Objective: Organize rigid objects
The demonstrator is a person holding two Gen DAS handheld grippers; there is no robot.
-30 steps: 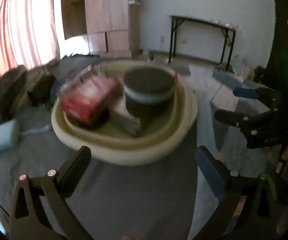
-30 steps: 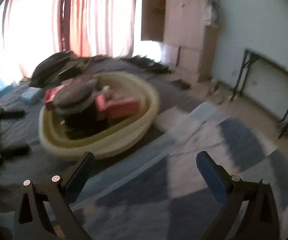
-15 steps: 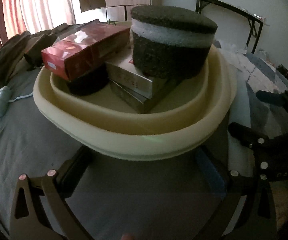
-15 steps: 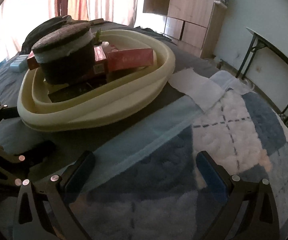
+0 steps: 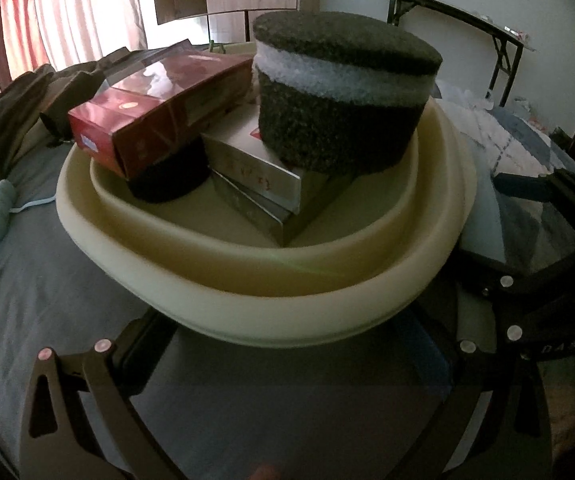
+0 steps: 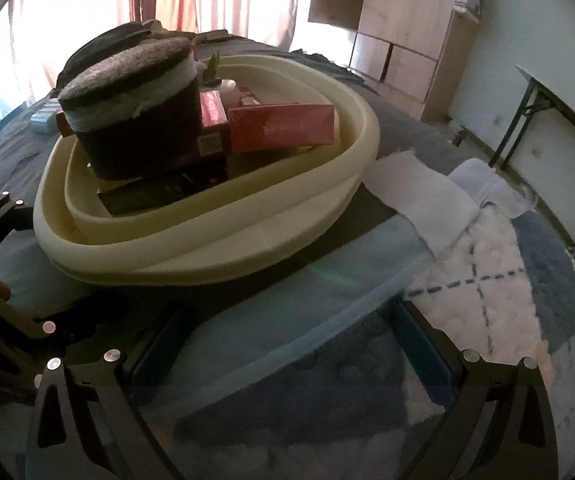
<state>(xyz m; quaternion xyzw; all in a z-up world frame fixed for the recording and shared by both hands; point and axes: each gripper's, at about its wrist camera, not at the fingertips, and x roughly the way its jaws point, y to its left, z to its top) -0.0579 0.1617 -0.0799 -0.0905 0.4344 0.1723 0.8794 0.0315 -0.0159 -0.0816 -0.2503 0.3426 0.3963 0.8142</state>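
Left wrist view puts the cream basin [image 5: 271, 312] dead ahead on the grey bedcover [image 5: 19, 292], its near rim bulging over the gap between the left gripper [image 5: 287, 344] fingers. Those jaws stand wide apart and hold nothing; the rim hides both tips, so I cannot tell whether they touch it. Inside the basin, the dark fuzzy round box [image 5: 343, 96] sits highest, toward the far right of the rim, resting on stacked silver boxes [image 5: 263, 176]. A red carton [image 5: 155, 108] lies to the left, tilted across a dark round thing, its long axis running from the near-left rim back toward the middle.

From the right wrist view the same basin [image 6: 207, 248] lies ahead and to the left, clear of the right gripper [image 6: 287, 344], whose jaws also stand wide and empty over a blue and white blanket [image 6: 487, 280]. The round box [image 6: 135, 108] faces this side, with a second red carton [image 6: 283, 126] lying behind it lengthwise along the far rim.

My judgement: the left gripper is nearer the basin rim, and the red carton's end points roughly toward it, so it suits a grasp across the carton's short side.
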